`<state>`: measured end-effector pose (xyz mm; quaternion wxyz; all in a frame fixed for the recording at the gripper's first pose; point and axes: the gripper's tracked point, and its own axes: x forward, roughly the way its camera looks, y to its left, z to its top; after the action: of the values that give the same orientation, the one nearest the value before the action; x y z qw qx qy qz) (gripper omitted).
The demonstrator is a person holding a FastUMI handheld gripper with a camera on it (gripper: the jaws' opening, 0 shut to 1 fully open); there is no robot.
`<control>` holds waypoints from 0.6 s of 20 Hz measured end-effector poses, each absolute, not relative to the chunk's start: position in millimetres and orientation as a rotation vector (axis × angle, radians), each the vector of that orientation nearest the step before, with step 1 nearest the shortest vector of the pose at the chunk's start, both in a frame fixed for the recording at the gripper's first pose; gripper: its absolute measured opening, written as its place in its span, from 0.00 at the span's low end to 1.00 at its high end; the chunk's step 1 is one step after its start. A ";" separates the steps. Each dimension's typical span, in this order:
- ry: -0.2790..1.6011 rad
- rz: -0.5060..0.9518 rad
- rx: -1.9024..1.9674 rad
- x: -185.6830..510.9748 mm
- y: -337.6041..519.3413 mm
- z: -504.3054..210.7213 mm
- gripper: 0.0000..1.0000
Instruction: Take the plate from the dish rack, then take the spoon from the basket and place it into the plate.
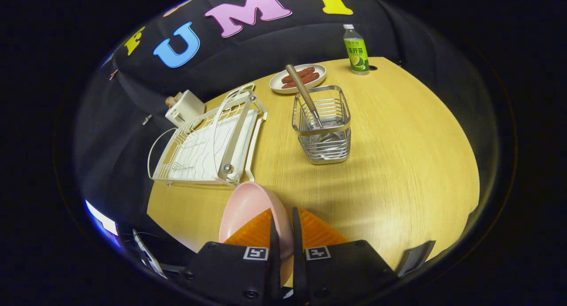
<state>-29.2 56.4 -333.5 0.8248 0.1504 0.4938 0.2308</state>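
Note:
A pink plate (248, 206) stands on edge between my fingers, and my gripper (283, 228) is shut on its rim, holding it over the wooden table (398, 164) just in front of the white dish rack (212, 142). The rack holds no dishes. Beyond my fingers stands a metal wire basket (322, 124) with a wooden-handled spoon (303, 93) leaning in it, handle pointing up and away, bowl down inside.
A white oval dish (297, 78) with reddish sausages lies behind the basket. A green-labelled bottle (356, 50) stands at the table's far edge. A small white box (184, 107) sits behind the rack. Bare tabletop spreads to the right of the basket.

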 end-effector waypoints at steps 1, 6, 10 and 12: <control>1.054 0.514 0.325 -27.2 56.0 -337.9 0.17; 1.135 0.518 0.310 -23.0 35.7 -382.3 0.20; 1.030 0.544 0.248 -9.0 28.2 -364.6 0.51; 0.931 0.557 0.200 3.4 25.8 -344.8 0.78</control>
<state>3.4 25.8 -344.8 0.8518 0.0952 0.4422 0.2644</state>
